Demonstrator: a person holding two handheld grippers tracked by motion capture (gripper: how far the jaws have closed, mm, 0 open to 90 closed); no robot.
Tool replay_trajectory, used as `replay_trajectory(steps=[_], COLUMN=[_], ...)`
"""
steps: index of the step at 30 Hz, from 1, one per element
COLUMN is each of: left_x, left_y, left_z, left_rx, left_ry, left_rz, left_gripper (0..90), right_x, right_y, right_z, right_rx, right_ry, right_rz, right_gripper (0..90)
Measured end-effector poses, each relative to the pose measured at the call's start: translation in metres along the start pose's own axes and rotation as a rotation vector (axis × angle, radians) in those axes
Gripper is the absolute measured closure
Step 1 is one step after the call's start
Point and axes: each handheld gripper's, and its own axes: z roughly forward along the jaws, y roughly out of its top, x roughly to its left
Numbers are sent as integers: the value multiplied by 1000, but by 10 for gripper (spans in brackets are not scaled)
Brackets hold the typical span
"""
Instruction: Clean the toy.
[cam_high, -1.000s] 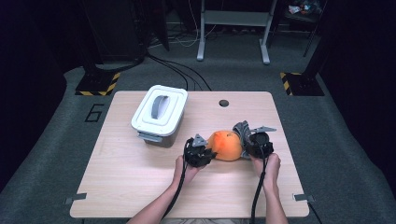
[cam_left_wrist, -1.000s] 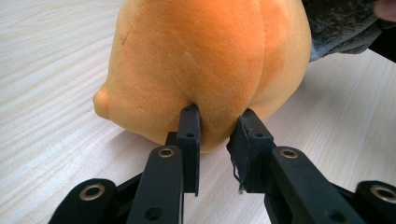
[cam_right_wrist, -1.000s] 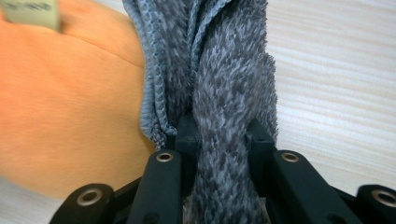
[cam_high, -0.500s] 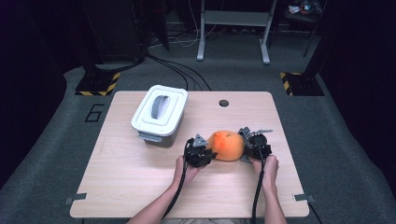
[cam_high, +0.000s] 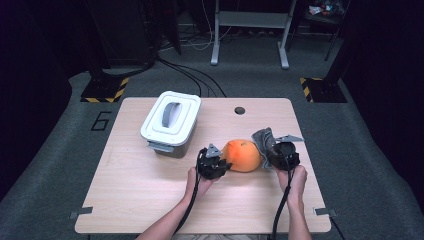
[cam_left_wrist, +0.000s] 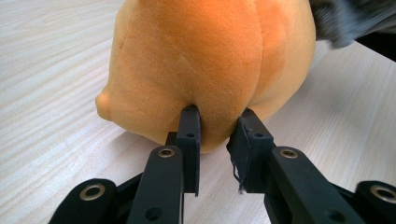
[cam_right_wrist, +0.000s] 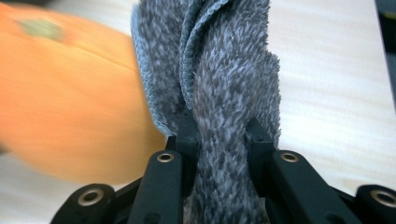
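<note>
- An orange plush toy (cam_high: 243, 155) lay on the tabletop (cam_high: 130, 200), a bit to the right of the middle and near the person's side.
- The left tongs (cam_high: 223, 165) were at the toy's left side. In the left gripper view, the two black jaws pinched a fold of the soft orange toy (cam_left_wrist: 210, 65) between them, low down near the wood.
- So the left tongs were clamped on the toy, with only a small gap between the jaws.
- The right tongs (cam_high: 267, 146) were at the toy's right side. They held a grey fuzzy cloth (cam_high: 263, 138).
- In the right gripper view, the cloth (cam_right_wrist: 224, 84) was squeezed tight between the two jaws and stood up in folds above them.
- In that same view, the orange toy (cam_right_wrist: 70, 107) looked blurry and sat just to the left of the cloth, touching it or very close.
- The person's left hand (cam_high: 196, 180) held the left tongs, and the right hand (cam_high: 293, 181) held the right tongs. Both arms came in from the near edge.
- A white box (cam_high: 170, 122) with a lid and a grey handle sat farther back on the left, well apart from the toy.
- A small dark round hole (cam_high: 239, 110) was in the tabletop near the far edge.
</note>
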Motion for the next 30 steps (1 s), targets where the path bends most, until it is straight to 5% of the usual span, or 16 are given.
replay_trajectory(steps=[9,18,21,24,30], left_x=[-1,-2,-2,-2,-2], left_y=[2,3,3,3,3], left_z=[-1,-1,-1,-1,-1], left_rx=[2,0,1,-1,-5], left_ry=[-4,3,4,7,3], left_rz=[5,20,19,9,-2], left_gripper=[736,736,736,736,738], right_x=[40,70,78,82,78], right_y=[20,27,25,23,23], right_z=[-32,-24,-14,-7,-8], right_rx=[-89,-94,-58,-47,-52], right_ry=[68,161,164,118,90], right_rz=[-117,-201,-210,-228,-232], right_gripper=[728,726,726,728,729])
